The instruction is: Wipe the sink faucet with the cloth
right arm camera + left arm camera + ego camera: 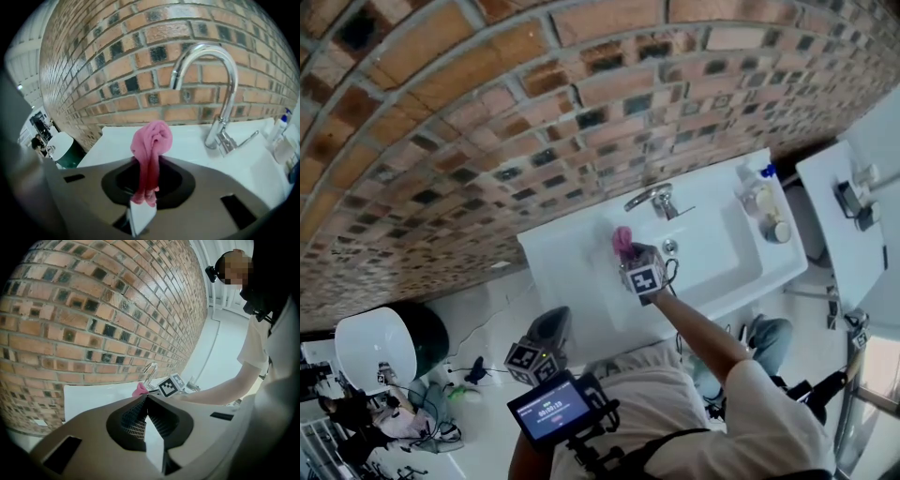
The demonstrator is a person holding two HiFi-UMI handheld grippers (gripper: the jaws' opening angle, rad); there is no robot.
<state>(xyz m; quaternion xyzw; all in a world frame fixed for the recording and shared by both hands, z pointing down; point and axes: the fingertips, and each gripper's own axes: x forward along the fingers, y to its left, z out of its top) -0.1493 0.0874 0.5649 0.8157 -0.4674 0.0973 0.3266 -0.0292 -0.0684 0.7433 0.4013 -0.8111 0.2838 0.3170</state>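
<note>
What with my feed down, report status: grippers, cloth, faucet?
Right gripper shut on pink cloth, short of faucet. Left gripper shut, empty. Path clear.

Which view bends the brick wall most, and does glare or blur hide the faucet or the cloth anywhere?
Head view: the brick wall bows into a strong arc; the faucet is small but clear. Right gripper view: dark rounded corners, bright reflections on the faucet, yet it and the cloth read clearly. Left gripper view: heavy dark border, both are tiny there.
</note>
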